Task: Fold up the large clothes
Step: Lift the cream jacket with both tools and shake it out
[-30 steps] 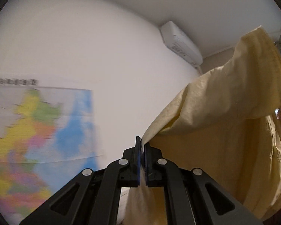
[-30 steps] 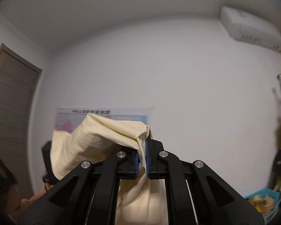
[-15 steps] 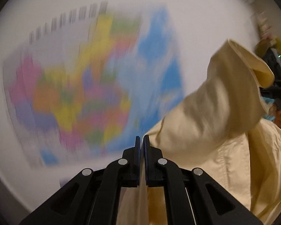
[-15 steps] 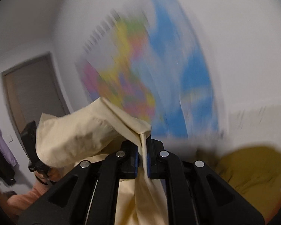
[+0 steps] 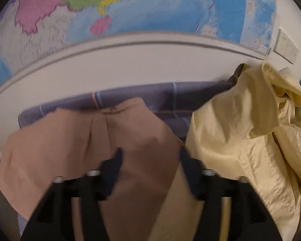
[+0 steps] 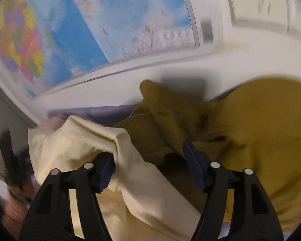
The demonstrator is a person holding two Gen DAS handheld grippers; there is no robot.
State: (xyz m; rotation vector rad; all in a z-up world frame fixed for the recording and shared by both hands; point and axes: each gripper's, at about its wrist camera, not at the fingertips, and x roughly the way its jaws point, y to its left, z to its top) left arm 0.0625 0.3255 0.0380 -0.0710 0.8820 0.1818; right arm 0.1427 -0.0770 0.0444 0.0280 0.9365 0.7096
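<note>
The pale yellow garment (image 5: 240, 132) lies crumpled on the purple bed cover (image 5: 166, 94), just right of my left gripper (image 5: 150, 160). That gripper's jaws are opening, and only a tan garment (image 5: 70, 140) shows below and between them. In the right wrist view the same yellow garment (image 6: 80, 140) drapes over the left finger (image 6: 103, 169) of my right gripper (image 6: 148, 164). Those jaws are opening too; a fold of yellow cloth sits loose between them, with no pad pressing on it.
A mustard-olive garment (image 6: 250, 132) is heaped on the bed to the right of the yellow one. A large coloured map (image 5: 150, 6) hangs on the white wall behind the bed. A person's hand and the other gripper blur at the lower left (image 6: 14, 180).
Both grippers swung down from facing the wall to over the bed. Both were shut on the yellow garment and now stand open, with the garment dropped onto the bed.
</note>
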